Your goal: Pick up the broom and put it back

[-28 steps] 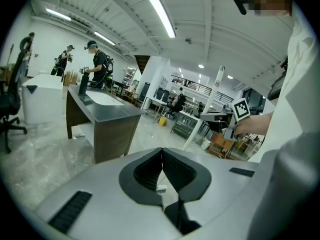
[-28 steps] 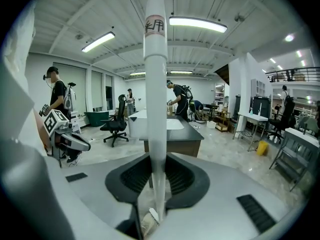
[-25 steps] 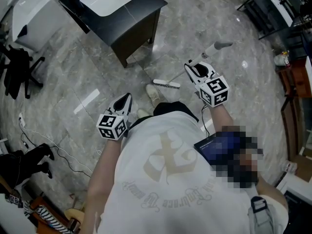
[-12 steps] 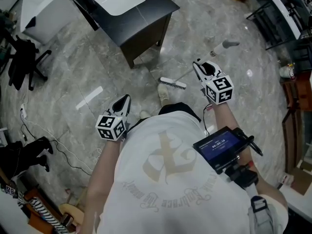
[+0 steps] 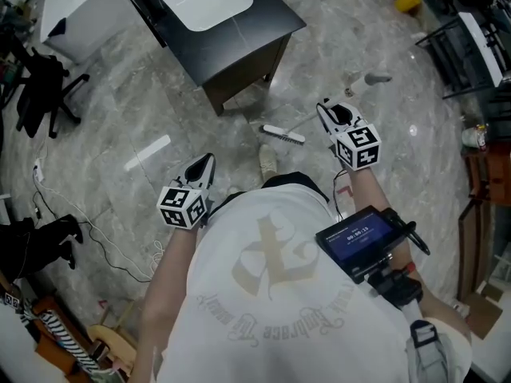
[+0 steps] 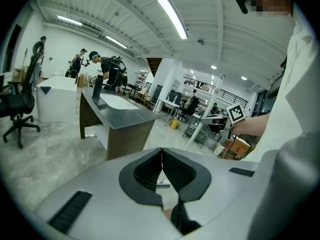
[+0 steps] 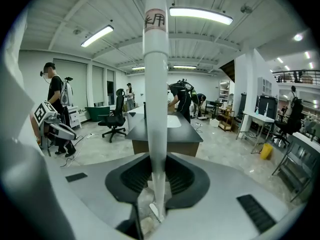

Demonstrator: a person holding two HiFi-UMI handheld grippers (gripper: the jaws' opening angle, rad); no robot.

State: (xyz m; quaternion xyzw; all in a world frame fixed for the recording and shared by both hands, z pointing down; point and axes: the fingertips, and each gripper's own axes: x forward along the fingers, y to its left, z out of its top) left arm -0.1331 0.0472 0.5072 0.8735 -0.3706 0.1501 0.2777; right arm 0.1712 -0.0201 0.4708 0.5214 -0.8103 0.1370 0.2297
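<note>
The broom has a white handle [image 7: 155, 84] that runs upright through the jaws of my right gripper [image 7: 157, 171], which is shut on it. In the head view the right gripper [image 5: 326, 108] holds the handle partway along. The broom's small white head [image 5: 283, 134] hangs just over the floor to its left, and the grey grip end [image 5: 375, 78] sticks out beyond it. My left gripper [image 5: 206, 159] is at the person's left side, well apart from the broom. In the left gripper view that gripper [image 6: 161, 151] has its pads together with nothing between them.
A black desk [image 5: 263, 42] with a white top panel stands ahead. A black office chair [image 5: 40, 94] and floor cables [image 5: 104, 238] lie to the left. Metal racks [image 5: 471, 46] and a yellow object [image 5: 409, 0] are at the right. The person's shoe [image 5: 267, 162] is by the broom head. Other people stand in the distance.
The view has slid over the floor, so the desk now sits further right. The right gripper has carried the broom along with it. The left gripper has shifted only slightly.
</note>
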